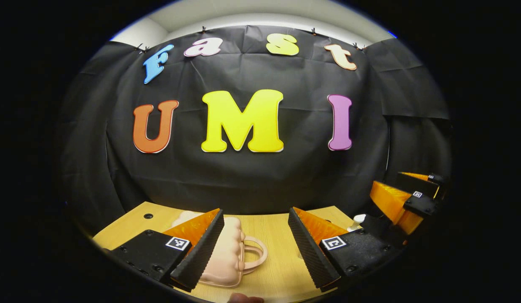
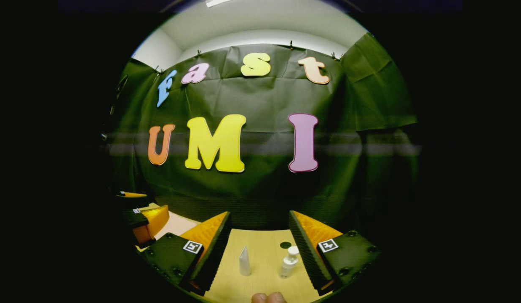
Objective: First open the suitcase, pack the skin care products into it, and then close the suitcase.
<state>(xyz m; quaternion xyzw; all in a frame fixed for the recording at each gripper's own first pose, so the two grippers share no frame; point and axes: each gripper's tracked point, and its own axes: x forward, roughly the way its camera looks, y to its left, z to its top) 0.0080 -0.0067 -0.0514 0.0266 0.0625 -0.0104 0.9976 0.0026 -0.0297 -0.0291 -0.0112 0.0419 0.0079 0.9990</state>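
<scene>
Wooden table; closed pink suitcase; tube; bottle

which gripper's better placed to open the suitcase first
Left. The closed pink suitcase lies on the table just ahead of the open left gripper, handle between its fingers. The right gripper faces the tube and the pump bottle.

obstacles: tube, bottle upright, apart | gap between: passable
</scene>
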